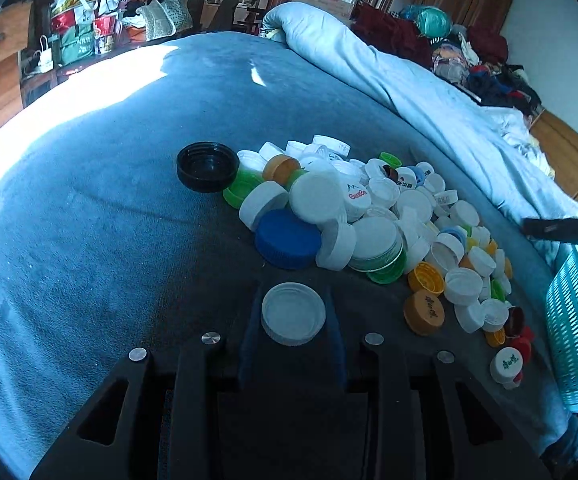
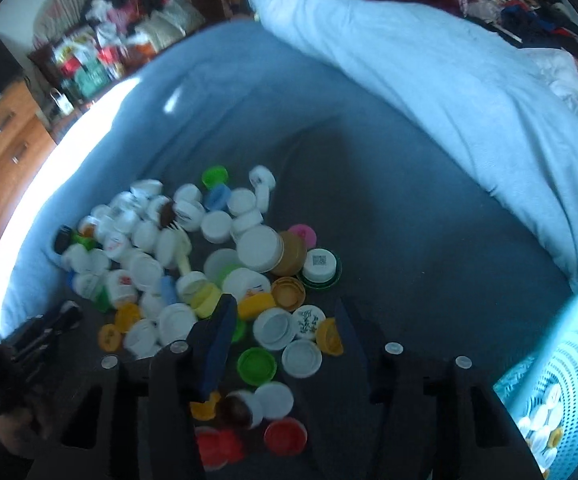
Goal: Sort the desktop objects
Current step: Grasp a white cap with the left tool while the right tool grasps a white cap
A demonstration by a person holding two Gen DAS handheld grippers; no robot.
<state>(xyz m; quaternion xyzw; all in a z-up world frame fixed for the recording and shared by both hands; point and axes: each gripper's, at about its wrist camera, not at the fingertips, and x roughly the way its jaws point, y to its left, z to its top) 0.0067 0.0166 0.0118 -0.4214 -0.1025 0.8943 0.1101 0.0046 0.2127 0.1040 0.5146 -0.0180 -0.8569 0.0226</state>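
- Left gripper (image 1: 293,316) clamps a white cap (image 1: 293,313) just beside the pile (image 1: 369,216); next, carry it to the basket (image 1: 575,328) (judged).
- Right gripper (image 2: 285,344) hangs open over the pile, gripping nothing.

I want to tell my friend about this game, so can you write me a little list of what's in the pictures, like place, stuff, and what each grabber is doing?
place: blue fleece blanket on a bed
stuff: heap of plastic bottle caps, mostly white, some green, yellow, blue, red
away from heap: big black round cap, open side up
container: turquoise perforated plastic basket, some caps already inside
left gripper: shut on a white round cap, open side up
right gripper: open, over the heap, holding nothing
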